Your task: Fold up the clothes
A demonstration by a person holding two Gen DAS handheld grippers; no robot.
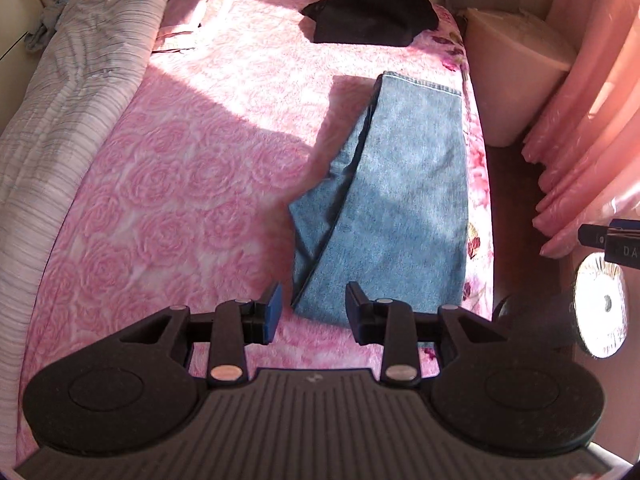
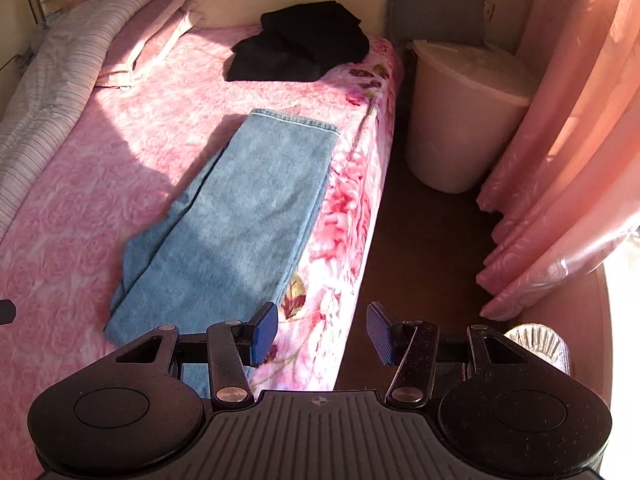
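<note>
A pair of blue jeans [image 1: 400, 200] lies folded lengthwise on the pink rose-patterned bed, along its right edge, with the hem at the far end. It also shows in the right wrist view [image 2: 240, 216]. My left gripper [image 1: 314, 314] is open and empty, hovering over the near end of the jeans. My right gripper [image 2: 322, 334] is open and empty, over the bed's right edge, just right of the jeans' near end. A pile of black clothes [image 1: 372, 8] lies at the head of the bed, also in the right wrist view [image 2: 300, 42].
A striped grey quilt [image 1: 60, 100] lies bunched along the bed's left side. A pale round bin [image 2: 464, 112] stands on the dark floor right of the bed. Pink curtains [image 2: 568, 140] hang at the right. A glass item [image 2: 540, 344] sits near my right gripper.
</note>
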